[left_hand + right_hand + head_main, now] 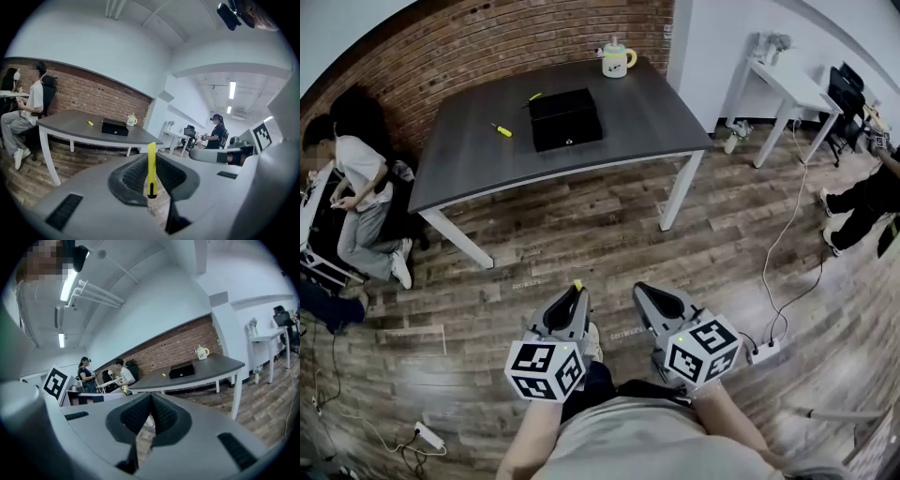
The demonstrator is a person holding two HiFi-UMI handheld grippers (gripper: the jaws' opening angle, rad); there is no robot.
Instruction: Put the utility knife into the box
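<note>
Leftmost, left gripper [577,292], low in the head view over the wood floor [609,234]. Clamps the knife [151,168] between its ribbed pads [133,174], jaws closed on the thin yellow body with only that width between them. Holds it upright, black end seated down between the pads, yellow end sticking out past the fingertips. Shows in the head view as a small yellow tip at the jaw ends. Touches nothing else.

Just to the right, right gripper [645,292], side by side with the left and at about the same height. Jaws shut fully, pad against pad, nothing between them. Carries nothing, touches nothing.

Farther ahead, well apart from both grippers: dark table [656,112] against a brick wall [487,37], with the black box [566,117] near its middle, lid down. Stands far from the knife in the left gripper's jaws. Left of the box, a small yellow tool [502,129] on the tabletop. Behind and right of the box, a mug [616,59] at the far edge.
</note>
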